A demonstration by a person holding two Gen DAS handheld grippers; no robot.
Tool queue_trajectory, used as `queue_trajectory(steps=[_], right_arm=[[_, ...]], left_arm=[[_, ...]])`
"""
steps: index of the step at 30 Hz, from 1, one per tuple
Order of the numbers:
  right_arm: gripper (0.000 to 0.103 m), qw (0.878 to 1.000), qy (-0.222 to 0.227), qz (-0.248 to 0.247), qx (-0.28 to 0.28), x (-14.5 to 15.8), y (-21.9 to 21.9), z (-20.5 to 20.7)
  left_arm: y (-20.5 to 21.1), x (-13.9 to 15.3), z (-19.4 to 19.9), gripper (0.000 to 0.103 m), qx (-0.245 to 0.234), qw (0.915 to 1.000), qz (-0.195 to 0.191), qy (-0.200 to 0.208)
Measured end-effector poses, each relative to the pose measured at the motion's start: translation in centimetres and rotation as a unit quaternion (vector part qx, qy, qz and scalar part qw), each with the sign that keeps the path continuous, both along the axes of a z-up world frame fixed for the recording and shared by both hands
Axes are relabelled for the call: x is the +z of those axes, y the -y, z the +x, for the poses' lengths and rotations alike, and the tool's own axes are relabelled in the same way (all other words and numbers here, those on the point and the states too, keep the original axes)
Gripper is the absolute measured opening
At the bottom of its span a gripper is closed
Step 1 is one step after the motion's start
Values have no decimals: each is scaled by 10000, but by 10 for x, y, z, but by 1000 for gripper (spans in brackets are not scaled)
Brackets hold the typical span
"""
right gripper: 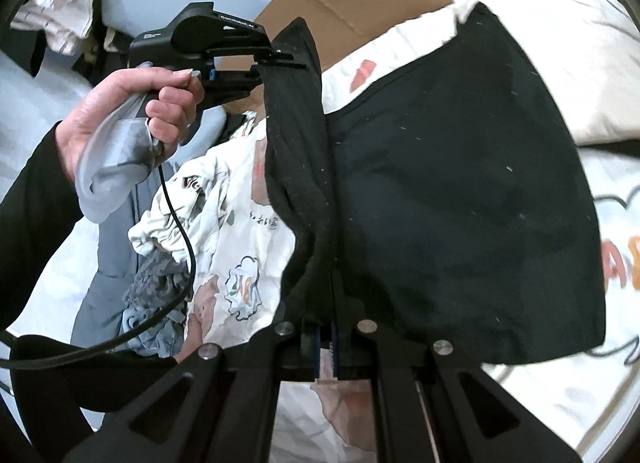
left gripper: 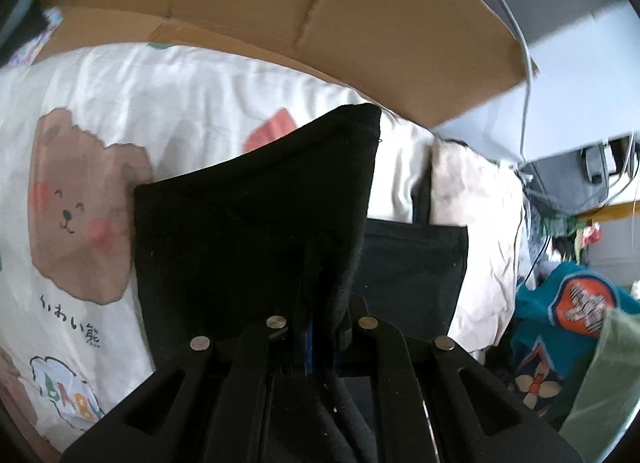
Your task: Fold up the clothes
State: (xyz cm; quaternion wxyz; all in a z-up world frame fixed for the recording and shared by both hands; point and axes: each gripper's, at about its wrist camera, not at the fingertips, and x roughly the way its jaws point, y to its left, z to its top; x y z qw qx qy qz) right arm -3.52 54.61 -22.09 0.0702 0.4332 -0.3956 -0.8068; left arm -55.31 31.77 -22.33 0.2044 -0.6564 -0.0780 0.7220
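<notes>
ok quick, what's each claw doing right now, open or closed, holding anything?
Left claw: closed on the black garment, lifted above the bedsheet.
Right claw: closed on the same garment.

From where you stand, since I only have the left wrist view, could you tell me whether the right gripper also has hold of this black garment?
Observer: Yes, the right gripper is shut on the black garment, at a bunched edge.
Operator: Thank you. Can you see my left gripper from there?
Observer: Yes. The left gripper is raised, and a strip of the garment hangs from its jaws.
Operator: What lies under the cloth on your side?
Observer: A crumpled pale garment lies on the printed bedsheet, left of the hanging strip.
</notes>
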Motion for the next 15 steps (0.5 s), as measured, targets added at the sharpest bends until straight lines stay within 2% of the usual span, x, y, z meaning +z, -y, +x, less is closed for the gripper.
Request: queue_trajectory(steps=[6,15], right_arm=[[3,9996,200,-47,-170,-10,-13,17],[3,9978,434,-86,-487,-23,-38,44]], left_arm=[[-39,-10,15,5,-313,9995,-57,-28],[-95,-25,35,5,-695,9976,55,15]])
